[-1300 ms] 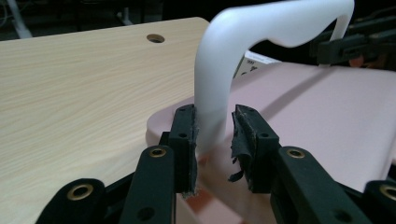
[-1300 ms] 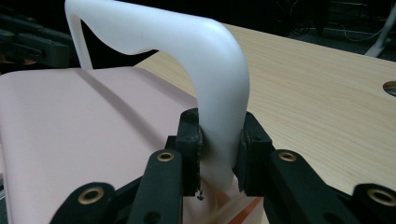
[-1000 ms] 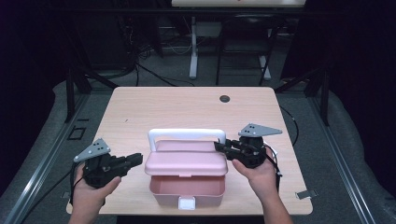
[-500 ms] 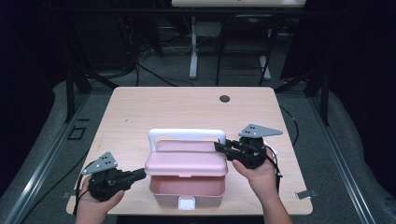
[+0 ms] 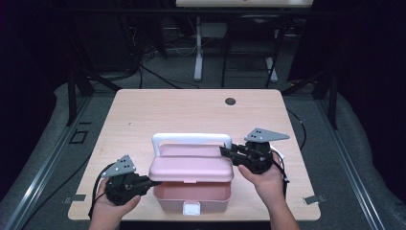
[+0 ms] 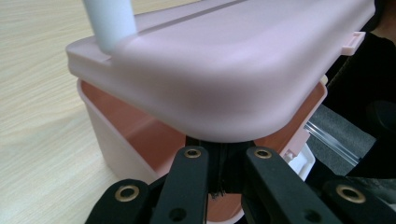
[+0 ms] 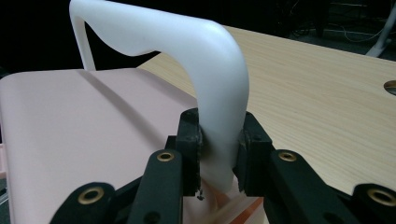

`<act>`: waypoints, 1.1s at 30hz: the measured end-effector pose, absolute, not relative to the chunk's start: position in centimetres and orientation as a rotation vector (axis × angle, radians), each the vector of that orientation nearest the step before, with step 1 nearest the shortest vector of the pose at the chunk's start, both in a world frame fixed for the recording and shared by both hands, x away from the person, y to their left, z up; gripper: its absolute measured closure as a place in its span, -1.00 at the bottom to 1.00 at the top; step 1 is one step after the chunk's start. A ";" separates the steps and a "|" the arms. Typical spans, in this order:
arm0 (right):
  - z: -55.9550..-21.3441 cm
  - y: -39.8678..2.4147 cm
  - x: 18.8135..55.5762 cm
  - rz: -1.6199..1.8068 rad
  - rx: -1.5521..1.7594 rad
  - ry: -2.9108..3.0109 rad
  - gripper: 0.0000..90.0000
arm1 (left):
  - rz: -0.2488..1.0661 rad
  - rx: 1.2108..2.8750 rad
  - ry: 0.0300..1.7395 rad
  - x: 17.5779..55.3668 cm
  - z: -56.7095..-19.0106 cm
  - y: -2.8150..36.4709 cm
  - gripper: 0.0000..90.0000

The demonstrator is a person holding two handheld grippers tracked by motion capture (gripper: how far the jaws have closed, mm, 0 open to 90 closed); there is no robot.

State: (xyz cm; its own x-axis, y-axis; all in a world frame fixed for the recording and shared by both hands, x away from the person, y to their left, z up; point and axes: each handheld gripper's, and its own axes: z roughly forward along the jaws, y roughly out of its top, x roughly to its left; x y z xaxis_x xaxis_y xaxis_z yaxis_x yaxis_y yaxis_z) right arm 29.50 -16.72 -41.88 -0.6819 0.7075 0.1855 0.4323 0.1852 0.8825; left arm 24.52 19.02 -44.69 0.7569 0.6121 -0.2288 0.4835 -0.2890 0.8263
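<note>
Between the left gripper and the right gripper sits one pink plastic box, close to the near edge of the light wooden table, with bare room beyond. Its one pink lid is raised, long axis running gripper to gripper. Right gripper pinches the one white arched handle; left gripper's jaws are pressed together at the box's left end.
</note>
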 end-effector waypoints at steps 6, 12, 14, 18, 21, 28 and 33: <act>-42.0 -16.7 29.5 1.494 1.094 2.199 0.63 | 0.163 1.938 0.833 24.5 -44.6 19.0 0.99; -41.9 -17.0 29.4 1.510 1.100 2.181 0.60 | 0.167 1.937 0.835 24.5 -44.5 19.0 0.99; -41.7 -17.2 29.3 1.512 1.099 2.173 0.58 | 0.167 1.938 0.832 24.6 -44.5 19.0 0.99; -41.5 -17.6 28.9 1.509 1.100 2.154 0.56 | 0.166 1.928 0.838 24.6 -44.4 19.0 0.99; -41.4 -17.8 28.6 1.505 1.101 2.146 0.57 | 0.172 1.930 0.835 24.6 -44.3 19.0 0.99; -40.3 -18.9 27.2 1.479 1.089 2.074 0.67 | 0.185 1.931 0.832 24.9 -43.7 19.0 0.99; -40.5 -19.4 26.4 1.462 1.095 2.048 0.68 | 0.187 1.921 0.826 25.0 -43.5 19.0 0.99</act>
State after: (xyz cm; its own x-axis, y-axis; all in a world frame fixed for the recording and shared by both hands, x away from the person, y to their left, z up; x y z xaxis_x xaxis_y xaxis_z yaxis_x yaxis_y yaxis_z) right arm 26.45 -19.38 -40.48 -0.6159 0.7787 0.1194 0.3659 0.1485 0.9187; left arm 25.00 19.03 -43.46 0.7554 0.6183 -0.2170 0.4643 -0.2714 0.8431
